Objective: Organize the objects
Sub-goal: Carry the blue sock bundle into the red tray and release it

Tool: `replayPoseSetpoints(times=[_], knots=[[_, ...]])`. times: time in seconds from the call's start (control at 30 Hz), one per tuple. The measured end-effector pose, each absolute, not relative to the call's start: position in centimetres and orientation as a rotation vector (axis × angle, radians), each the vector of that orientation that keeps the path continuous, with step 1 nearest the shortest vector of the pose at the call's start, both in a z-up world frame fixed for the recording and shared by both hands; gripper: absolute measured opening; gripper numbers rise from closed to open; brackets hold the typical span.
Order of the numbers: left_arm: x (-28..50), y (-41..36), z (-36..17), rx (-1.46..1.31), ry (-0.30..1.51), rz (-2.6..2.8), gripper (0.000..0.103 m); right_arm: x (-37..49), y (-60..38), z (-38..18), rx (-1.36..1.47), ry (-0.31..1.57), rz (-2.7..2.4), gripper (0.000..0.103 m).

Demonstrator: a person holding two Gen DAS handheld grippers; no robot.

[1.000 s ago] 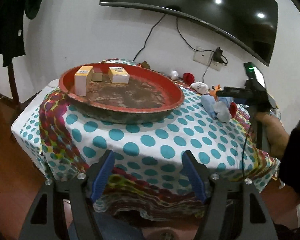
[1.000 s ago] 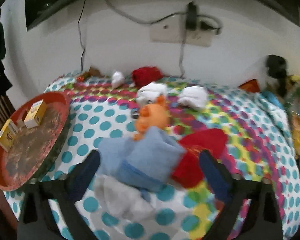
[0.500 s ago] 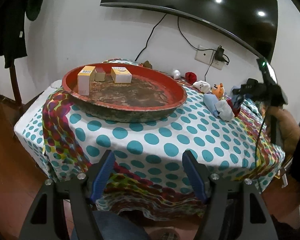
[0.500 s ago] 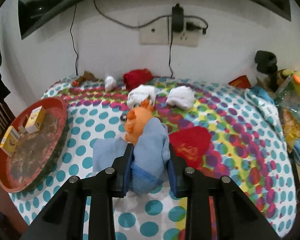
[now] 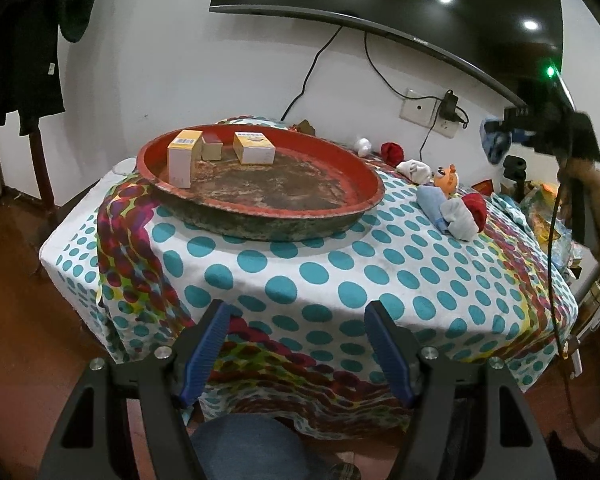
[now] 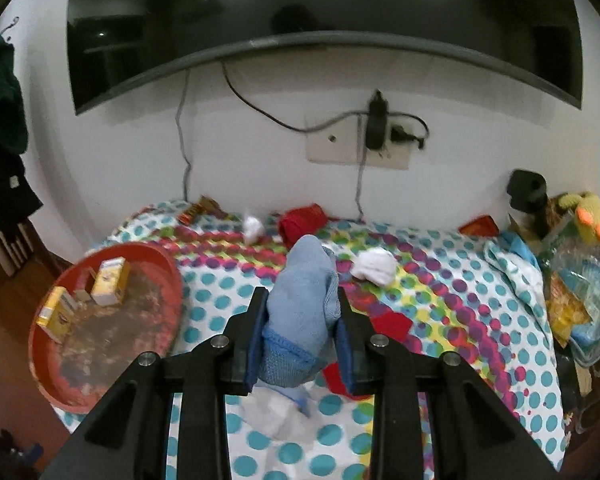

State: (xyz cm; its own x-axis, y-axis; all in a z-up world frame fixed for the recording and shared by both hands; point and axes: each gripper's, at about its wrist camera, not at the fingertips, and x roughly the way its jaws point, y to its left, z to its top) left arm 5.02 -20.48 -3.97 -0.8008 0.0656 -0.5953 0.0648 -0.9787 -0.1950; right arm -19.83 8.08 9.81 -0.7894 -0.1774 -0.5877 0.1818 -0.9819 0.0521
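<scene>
Boxes point(image 5: 254, 147) in tray point(image 5: 364, 184), table's left.

The near half of the tablecloth point(image 5: 324, 276) lies bare, open to approach. The red tray point(image 5: 364, 196) blocks the left, three boxes point(image 5: 254, 148) along its far rim. Socks point(image 5: 456, 216) and a toy point(image 5: 446, 178) crowd the right.

We count one red tray point(image 5: 374, 188) on the worktop point(image 5: 340, 272), and in it three small boxes point(image 5: 185, 158): two yellow-and-white and one darker one between them. We see two grippers, the left gripper point(image 5: 296, 350) and the right gripper point(image 6: 302, 344). Of rolled cloth bundles we count two blue point(image 6: 304, 300), three white point(image 6: 374, 266) and three red point(image 6: 302, 220), though some partly hide one another. There is one orange toy point(image 5: 446, 178), and one television point(image 6: 320, 8) on the wall.
</scene>
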Motion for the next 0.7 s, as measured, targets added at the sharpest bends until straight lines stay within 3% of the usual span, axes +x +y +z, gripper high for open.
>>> replayPoseSetpoints(times=[0.7], knots=[[4.9, -21.6, -3.6, -0.985, -0.368, 3.005, 0.072, -20.7, -5.8, 10.2, 0.856, 0.168, -2.631, 0.029]])
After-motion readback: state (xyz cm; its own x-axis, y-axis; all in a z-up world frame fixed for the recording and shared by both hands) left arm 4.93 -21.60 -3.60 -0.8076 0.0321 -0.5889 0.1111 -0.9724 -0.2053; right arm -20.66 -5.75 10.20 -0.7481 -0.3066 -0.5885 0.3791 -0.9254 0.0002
